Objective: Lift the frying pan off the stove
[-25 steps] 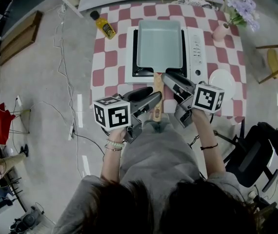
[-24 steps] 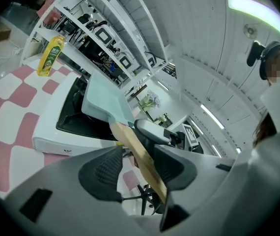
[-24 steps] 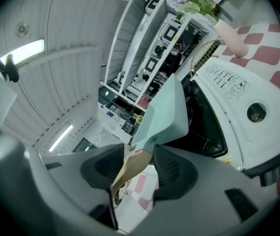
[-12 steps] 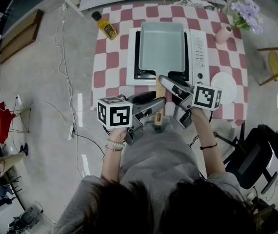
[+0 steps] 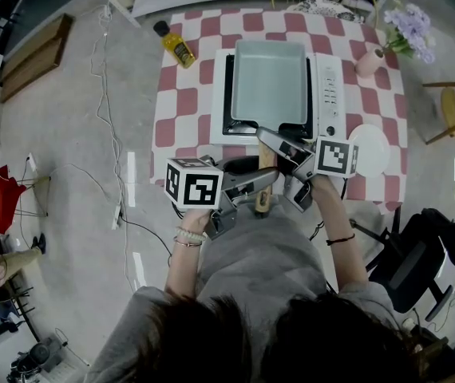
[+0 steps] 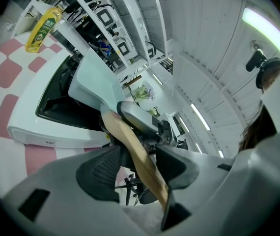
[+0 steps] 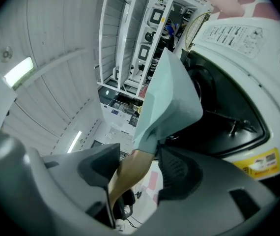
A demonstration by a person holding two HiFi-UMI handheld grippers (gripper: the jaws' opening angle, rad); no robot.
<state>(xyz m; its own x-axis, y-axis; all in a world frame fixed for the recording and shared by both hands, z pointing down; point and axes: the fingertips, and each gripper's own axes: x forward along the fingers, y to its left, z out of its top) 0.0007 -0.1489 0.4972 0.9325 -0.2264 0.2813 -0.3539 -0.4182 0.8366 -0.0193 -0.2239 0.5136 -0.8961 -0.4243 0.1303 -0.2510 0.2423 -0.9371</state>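
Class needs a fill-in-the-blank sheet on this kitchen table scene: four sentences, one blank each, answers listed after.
1. The pale frying pan rests on a white ___.
2. Its handle is made of ___.
3. In the head view, the yellow bottle stands to the pan's ___.
4. The pink vase holds purple ___.

Answers: stove; wood; left; flowers.
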